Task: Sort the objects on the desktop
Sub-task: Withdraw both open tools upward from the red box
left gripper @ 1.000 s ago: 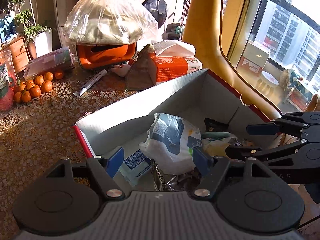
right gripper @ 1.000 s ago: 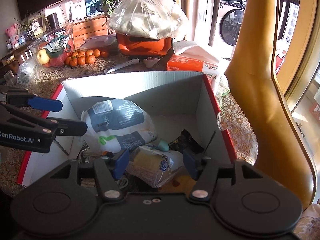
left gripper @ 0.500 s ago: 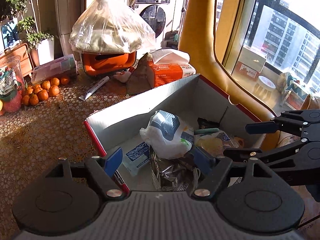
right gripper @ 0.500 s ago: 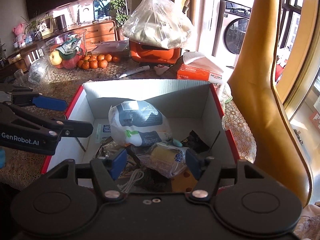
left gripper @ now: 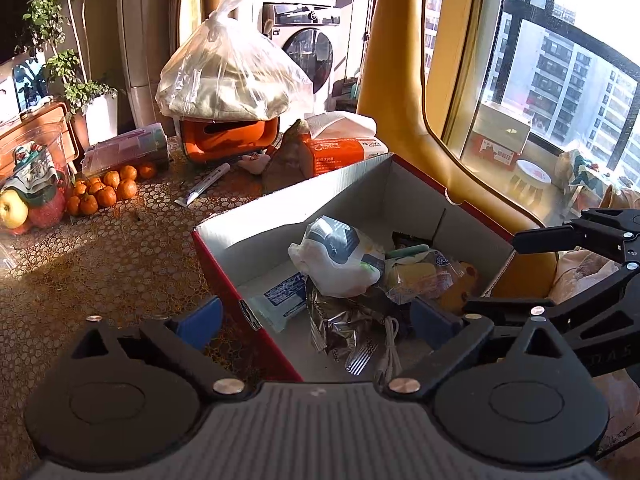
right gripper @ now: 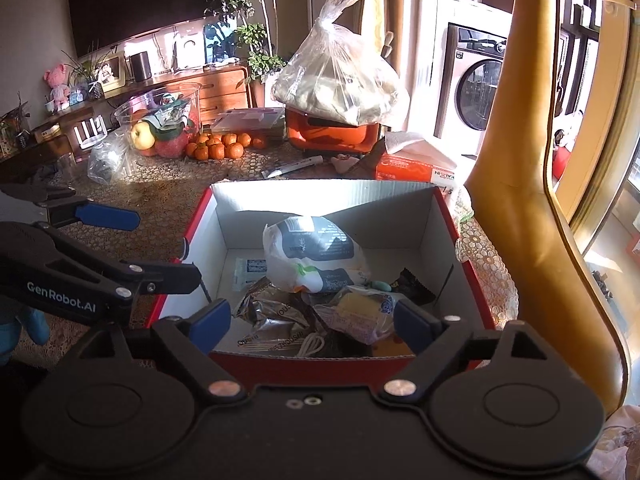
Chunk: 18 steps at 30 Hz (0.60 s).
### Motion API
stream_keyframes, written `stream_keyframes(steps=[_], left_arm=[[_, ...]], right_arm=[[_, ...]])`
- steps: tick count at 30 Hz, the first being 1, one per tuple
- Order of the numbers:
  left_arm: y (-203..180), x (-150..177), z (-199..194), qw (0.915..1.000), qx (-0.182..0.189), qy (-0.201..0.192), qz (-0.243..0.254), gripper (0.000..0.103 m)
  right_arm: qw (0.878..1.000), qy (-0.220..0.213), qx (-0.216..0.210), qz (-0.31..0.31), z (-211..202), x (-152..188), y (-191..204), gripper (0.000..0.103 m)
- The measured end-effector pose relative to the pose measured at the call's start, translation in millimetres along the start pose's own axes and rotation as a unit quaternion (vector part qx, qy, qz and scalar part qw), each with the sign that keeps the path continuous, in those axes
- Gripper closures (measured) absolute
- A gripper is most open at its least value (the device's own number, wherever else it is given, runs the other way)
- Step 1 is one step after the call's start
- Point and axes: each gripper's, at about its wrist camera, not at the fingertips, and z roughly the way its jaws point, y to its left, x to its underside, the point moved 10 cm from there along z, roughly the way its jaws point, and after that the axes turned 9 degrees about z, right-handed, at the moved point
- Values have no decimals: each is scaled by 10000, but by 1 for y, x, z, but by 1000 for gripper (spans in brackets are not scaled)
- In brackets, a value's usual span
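A red cardboard box [left gripper: 224,256] with white inner walls [right gripper: 320,204] stands on the table. It holds a white and dark pouch [left gripper: 340,256] [right gripper: 308,248], a clear bag with something yellow [left gripper: 420,276] [right gripper: 360,312], a silver foil pack [left gripper: 340,324] [right gripper: 264,312], a flat white sachet [left gripper: 280,300] and a white cable [left gripper: 388,356]. My left gripper [left gripper: 316,320] is open and empty above the box's near left corner. My right gripper [right gripper: 312,320] is open and empty above the box's near edge. Each gripper shows from the side in the other's view.
Behind the box lie an orange tissue pack [left gripper: 344,152] [right gripper: 416,168], a white tube [left gripper: 204,188], an orange container under a full plastic bag [left gripper: 228,140] [right gripper: 332,132], and several oranges [left gripper: 108,192] [right gripper: 220,148]. A yellow chair back [right gripper: 520,200] stands right of the box.
Both grippers have pulled back and up from inside the box, so more of the box and table shows. Both stay open and empty.
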Motion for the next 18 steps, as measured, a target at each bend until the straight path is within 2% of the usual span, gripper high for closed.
stream_keyframes(steps=[6, 14, 18], left_arm=[[1, 5, -18, 9998, -5, -174, 11, 0], [0, 8, -46, 9985, -238, -496, -8, 0], [-2, 13, -55, 9983, -296, -502, -40, 0]], right_arm=[[9997, -261, -12, 20, -20, 0, 6, 7], [9985, -544, 57, 72, -42, 4, 7, 7], [9982, -577, 112, 105, -45, 9, 6, 7]])
